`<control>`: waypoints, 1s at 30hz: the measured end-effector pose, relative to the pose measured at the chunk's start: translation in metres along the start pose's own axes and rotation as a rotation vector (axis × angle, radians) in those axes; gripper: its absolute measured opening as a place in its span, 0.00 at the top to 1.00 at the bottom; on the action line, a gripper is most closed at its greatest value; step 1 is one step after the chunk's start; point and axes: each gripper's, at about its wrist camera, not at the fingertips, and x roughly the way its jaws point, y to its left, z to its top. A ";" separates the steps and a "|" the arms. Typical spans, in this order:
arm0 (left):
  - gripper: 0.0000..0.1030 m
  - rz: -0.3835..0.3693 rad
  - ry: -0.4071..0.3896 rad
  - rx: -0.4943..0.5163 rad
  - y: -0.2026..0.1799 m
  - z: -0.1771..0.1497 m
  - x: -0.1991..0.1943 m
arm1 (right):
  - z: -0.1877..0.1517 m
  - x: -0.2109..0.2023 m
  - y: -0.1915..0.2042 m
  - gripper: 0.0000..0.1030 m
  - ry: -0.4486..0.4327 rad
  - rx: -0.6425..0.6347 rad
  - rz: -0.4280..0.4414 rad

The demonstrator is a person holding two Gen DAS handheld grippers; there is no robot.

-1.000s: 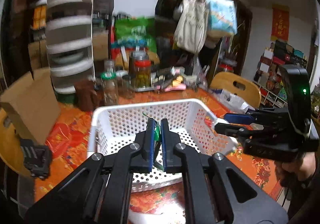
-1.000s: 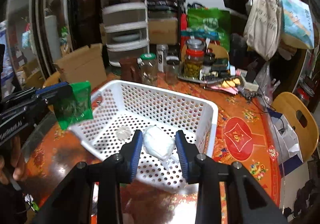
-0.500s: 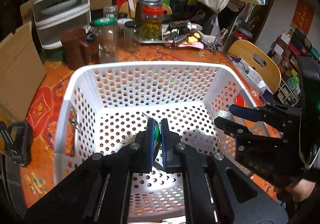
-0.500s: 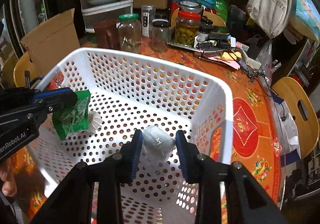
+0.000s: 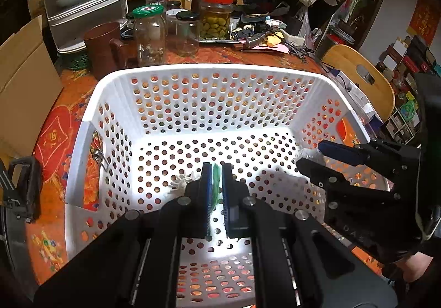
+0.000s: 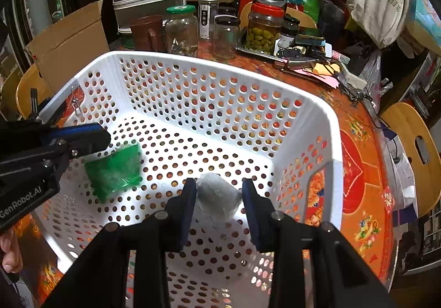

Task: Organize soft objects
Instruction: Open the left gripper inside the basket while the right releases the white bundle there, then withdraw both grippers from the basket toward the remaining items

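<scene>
Left tongs (image 5: 214,187) nearly closed, pinching a green packet (image 6: 114,169) low inside the white perforated basket (image 5: 209,72), right tongs (image 6: 219,197) partly open around a white wrapped bundle (image 6: 216,193) above the basket floor, jars (image 5: 150,32) beyond on the orange tabletop (image 6: 358,175)

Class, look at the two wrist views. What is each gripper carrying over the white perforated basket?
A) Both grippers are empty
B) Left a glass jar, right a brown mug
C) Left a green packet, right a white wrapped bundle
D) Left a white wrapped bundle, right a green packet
C: the left gripper pinches the green packet, and the right gripper holds the white wrapped bundle, both inside the basket.
</scene>
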 end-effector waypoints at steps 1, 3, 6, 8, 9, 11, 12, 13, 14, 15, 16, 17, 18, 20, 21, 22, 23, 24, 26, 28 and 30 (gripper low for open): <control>0.94 0.002 -0.001 0.001 0.000 0.000 -0.001 | 0.000 -0.003 0.000 0.68 -0.013 0.003 0.002; 0.94 -0.001 0.002 0.007 -0.001 0.000 -0.001 | 0.000 -0.007 -0.001 0.67 -0.026 0.011 0.009; 0.88 -0.012 -0.009 0.018 -0.003 -0.002 -0.007 | -0.003 -0.016 -0.002 0.56 -0.061 0.022 0.015; 0.73 -0.014 -0.040 0.018 -0.004 -0.004 -0.017 | -0.005 -0.025 -0.004 0.41 -0.091 0.031 0.028; 0.59 -0.013 -0.055 0.021 -0.004 -0.004 -0.022 | -0.006 -0.030 -0.005 0.35 -0.105 0.035 0.034; 0.39 -0.006 -0.106 0.040 -0.006 -0.008 -0.038 | -0.010 -0.042 -0.005 0.30 -0.136 0.038 0.043; 0.32 0.003 -0.134 0.052 -0.007 -0.010 -0.047 | -0.011 -0.046 -0.005 0.26 -0.146 0.039 0.044; 0.28 0.007 -0.150 0.059 -0.008 -0.012 -0.053 | -0.015 -0.052 -0.006 0.24 -0.163 0.041 0.049; 0.27 0.007 -0.168 0.063 -0.008 -0.015 -0.062 | -0.017 -0.057 -0.007 0.21 -0.175 0.045 0.053; 0.26 0.007 -0.181 0.066 -0.008 -0.018 -0.069 | -0.020 -0.061 -0.008 0.20 -0.186 0.050 0.058; 0.25 0.008 -0.190 0.070 -0.008 -0.021 -0.075 | -0.023 -0.066 -0.008 0.20 -0.196 0.053 0.062; 0.24 0.010 -0.203 0.079 -0.010 -0.025 -0.082 | -0.026 -0.070 -0.008 0.18 -0.204 0.055 0.064; 0.21 0.015 -0.213 0.086 -0.010 -0.028 -0.088 | -0.029 -0.073 -0.008 0.16 -0.210 0.059 0.062; 0.18 0.034 -0.237 0.101 -0.012 -0.036 -0.101 | -0.035 -0.081 -0.007 0.15 -0.225 0.059 0.064; 0.16 0.040 -0.248 0.103 -0.012 -0.040 -0.106 | -0.039 -0.086 -0.007 0.14 -0.233 0.060 0.065; 0.13 0.044 -0.259 0.103 -0.012 -0.045 -0.113 | -0.041 -0.089 -0.007 0.14 -0.238 0.063 0.066; 0.12 0.044 -0.268 0.103 -0.013 -0.050 -0.118 | -0.045 -0.094 -0.007 0.14 -0.248 0.066 0.065; 0.10 0.044 -0.280 0.103 -0.012 -0.056 -0.124 | -0.048 -0.099 -0.008 0.13 -0.256 0.069 0.062; 0.09 0.051 -0.293 0.106 -0.013 -0.066 -0.133 | -0.055 -0.108 -0.008 0.11 -0.276 0.070 0.052; 0.08 0.052 -0.304 0.118 -0.015 -0.077 -0.141 | -0.062 -0.115 -0.008 0.09 -0.291 0.067 0.051; 0.08 0.059 -0.321 0.124 -0.016 -0.089 -0.150 | -0.069 -0.122 -0.006 0.09 -0.305 0.065 0.050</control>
